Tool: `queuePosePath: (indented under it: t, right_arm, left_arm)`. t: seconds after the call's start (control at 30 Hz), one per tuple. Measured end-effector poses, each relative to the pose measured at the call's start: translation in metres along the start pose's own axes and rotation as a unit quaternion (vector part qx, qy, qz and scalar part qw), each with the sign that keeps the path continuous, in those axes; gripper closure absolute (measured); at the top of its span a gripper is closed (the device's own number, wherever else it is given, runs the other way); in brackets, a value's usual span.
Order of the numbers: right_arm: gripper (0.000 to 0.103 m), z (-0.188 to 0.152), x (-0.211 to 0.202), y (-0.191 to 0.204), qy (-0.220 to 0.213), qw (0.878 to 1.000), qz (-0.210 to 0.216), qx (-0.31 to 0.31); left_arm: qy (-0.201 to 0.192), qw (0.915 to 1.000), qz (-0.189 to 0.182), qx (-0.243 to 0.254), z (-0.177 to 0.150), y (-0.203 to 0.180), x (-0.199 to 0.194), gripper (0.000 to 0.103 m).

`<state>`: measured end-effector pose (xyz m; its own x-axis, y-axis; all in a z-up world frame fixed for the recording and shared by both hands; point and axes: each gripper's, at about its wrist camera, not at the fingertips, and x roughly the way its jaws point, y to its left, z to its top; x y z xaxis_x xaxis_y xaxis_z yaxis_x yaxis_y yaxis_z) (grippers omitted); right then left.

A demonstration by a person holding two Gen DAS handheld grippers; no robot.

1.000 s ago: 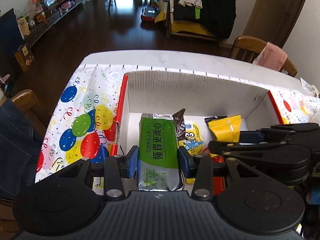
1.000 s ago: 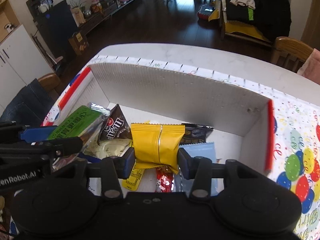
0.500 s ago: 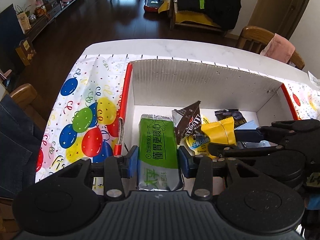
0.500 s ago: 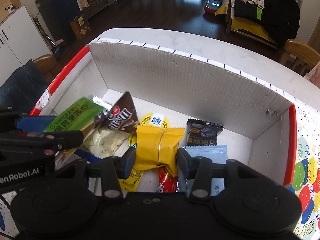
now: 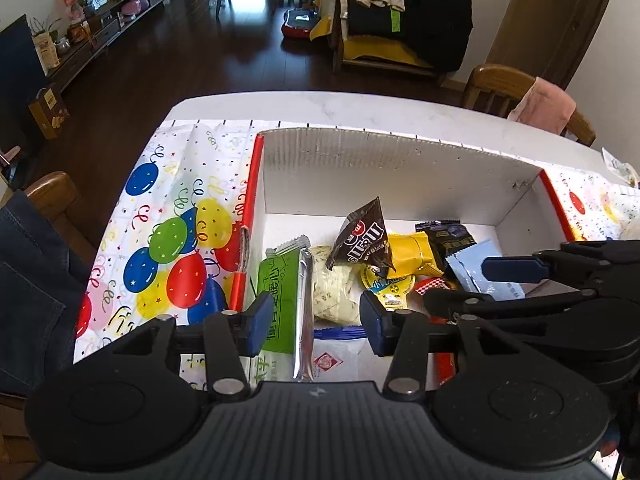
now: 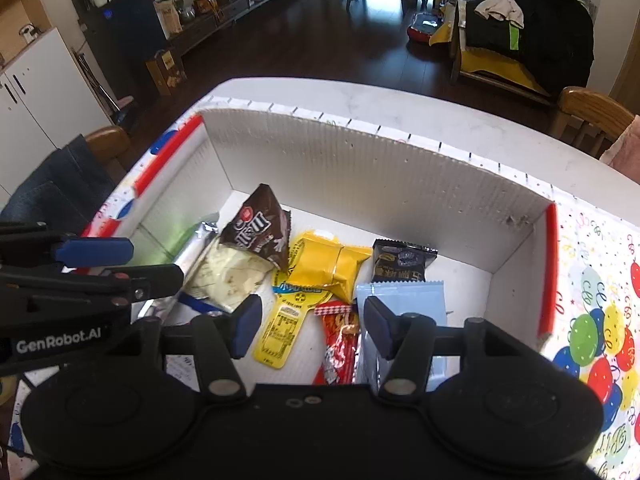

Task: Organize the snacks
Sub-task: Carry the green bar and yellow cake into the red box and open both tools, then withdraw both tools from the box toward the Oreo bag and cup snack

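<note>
Tools: left tool (image 5: 312, 318) and right tool (image 6: 310, 322) both spread, holding nothing.
Box (image 6: 360, 172): floor apparently bare at 12 o'clock.
Label: brown bag (image 6: 258, 232) (m&m's).

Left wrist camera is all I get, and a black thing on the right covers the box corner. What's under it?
Observer: That is the right gripper, seen side-on in your view. From its own camera the jaws are open and hold nothing. A long red packet lies on the box floor beneath it.
Operator: So the yellow pouch isn't in its grip?
Observer: No. The yellow pouch lies free in the box, ahead of the fingertips. It overlaps a yellow tag-shaped label whose stem your view hides.
</note>
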<state>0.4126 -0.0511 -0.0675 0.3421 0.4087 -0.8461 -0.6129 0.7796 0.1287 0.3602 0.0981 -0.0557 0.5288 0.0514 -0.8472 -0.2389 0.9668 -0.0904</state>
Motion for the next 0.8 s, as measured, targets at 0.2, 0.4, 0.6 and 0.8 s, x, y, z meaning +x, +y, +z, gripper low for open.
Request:
queuePosePath:
  t: [0.2,0.4,0.6,0.8]
  right_arm:
    - [0.040,-0.009,-0.025,0.006,-0.018,1.000,0.007,0.003]
    - [0.038,-0.019,-0.051,0.014,-0.038,0.999,0.017,0.012]
    - [0.030,-0.032,-0.078,0.025,-0.064,0.997,0.034,0.015]
    - [0.021,-0.049,-0.102,0.034,-0.087,0.995,0.043,0.022]
  left_arm:
    - [-0.017,0.9998,-0.011,-0.002,-0.009,0.003,-0.023,0.052]
    - [-0.041,0.9991,-0.014,0.004,-0.019,0.005,-0.049,0.046]
    - [-0.062,0.9979,-0.020,0.005,-0.032,0.010,-0.074,0.039]
    - [-0.083,0.9960,-0.030,0.011,-0.049,0.015,-0.099,0.033]
